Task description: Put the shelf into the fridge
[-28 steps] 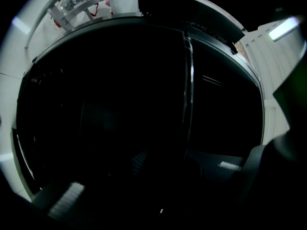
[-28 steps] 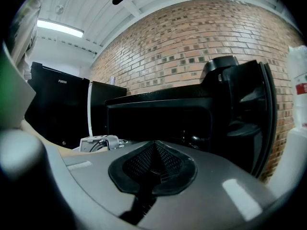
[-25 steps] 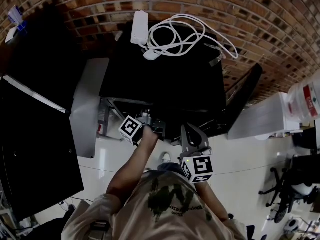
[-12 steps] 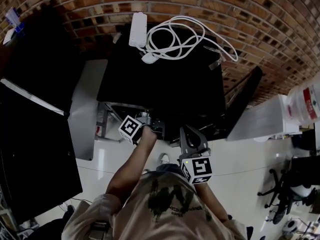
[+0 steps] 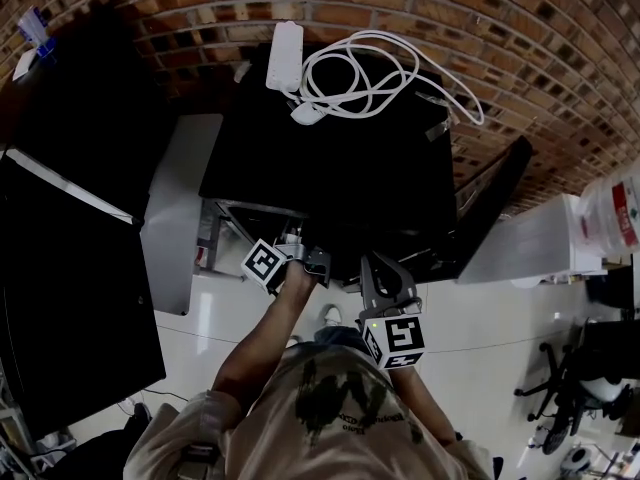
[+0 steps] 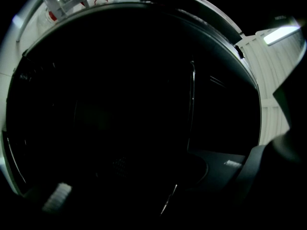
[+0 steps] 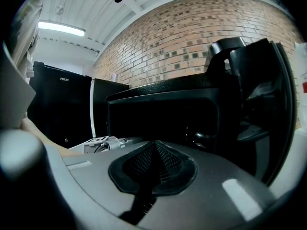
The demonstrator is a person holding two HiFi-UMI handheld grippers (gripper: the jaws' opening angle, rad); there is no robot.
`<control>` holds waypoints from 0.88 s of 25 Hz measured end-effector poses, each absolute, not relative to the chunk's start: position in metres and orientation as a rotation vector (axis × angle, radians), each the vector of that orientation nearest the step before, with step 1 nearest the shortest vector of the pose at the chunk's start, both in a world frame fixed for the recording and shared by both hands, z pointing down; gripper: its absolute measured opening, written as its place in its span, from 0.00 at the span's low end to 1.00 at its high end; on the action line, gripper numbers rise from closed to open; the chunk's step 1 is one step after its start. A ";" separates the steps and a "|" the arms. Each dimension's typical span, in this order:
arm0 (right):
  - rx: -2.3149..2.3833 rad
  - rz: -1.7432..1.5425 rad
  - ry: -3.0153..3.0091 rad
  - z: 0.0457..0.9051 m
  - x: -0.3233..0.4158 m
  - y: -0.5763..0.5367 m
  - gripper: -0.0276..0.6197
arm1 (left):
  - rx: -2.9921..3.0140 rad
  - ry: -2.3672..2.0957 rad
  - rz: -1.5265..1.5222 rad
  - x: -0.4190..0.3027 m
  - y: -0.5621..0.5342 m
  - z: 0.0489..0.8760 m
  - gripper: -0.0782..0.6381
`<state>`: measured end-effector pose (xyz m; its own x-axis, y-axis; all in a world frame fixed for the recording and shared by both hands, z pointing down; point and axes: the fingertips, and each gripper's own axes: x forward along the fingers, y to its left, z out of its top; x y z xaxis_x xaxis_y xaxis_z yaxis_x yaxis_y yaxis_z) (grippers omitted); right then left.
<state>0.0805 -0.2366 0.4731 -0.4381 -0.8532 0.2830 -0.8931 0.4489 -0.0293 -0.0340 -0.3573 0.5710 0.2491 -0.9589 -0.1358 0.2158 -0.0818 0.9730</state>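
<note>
The small black fridge (image 5: pixel 330 158) stands against the brick wall with its door (image 5: pixel 490 203) swung open to the right. My left gripper (image 5: pixel 296 238) reaches into the dark opening. In the left gripper view its jaws (image 6: pixel 158 195) stand wide apart and have just been opening. A thin bright edge (image 6: pixel 168 205) lies low between them, untouched by the pads; it is too dark to name. A thin metal rod (image 6: pixel 192 99) shows deeper inside. My right gripper (image 5: pixel 380 263) hovers just outside the opening, shut and empty (image 7: pixel 153 169).
A white power adapter (image 5: pixel 283 56) and its coiled cable (image 5: pixel 370 68) lie on the fridge top. A tall black cabinet (image 5: pixel 70 298) and a grey panel (image 5: pixel 180 218) stand at the left. A white box (image 5: pixel 530 238) sits right of the door.
The left gripper's marker cube sits slightly lower and more tilted at the fridge opening. The right gripper has stayed where it was.
</note>
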 end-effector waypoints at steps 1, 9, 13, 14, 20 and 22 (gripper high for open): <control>1.520 0.260 -2.473 0.473 0.080 -0.236 0.04 | 1.257 -0.812 -1.172 -0.034 -0.354 0.571 0.29; 1.521 0.271 -2.487 0.471 0.071 -0.226 0.04 | 1.277 -0.807 -1.136 -0.035 -0.331 0.571 0.30; 1.545 0.280 -2.490 0.471 0.069 -0.217 0.04 | 1.279 -0.806 -1.116 -0.037 -0.315 0.570 0.30; 1.545 0.279 -2.490 0.469 0.067 -0.215 0.04 | 1.279 -0.802 -1.115 -0.037 -0.310 0.568 0.30; 1.571 0.270 -2.495 0.463 0.057 -0.194 0.04 | 1.316 -0.776 -1.102 -0.044 -0.279 0.553 0.30; 1.577 0.262 -2.498 0.460 0.052 -0.185 0.04 | 1.324 -0.756 -1.097 -0.044 -0.266 0.546 0.30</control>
<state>0.0518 -0.1846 0.4598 -0.4234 -0.8733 0.2409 -0.9043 0.4234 -0.0545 -0.0440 -0.2658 0.5463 0.3445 -0.9262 -0.1532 0.1871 -0.0921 0.9780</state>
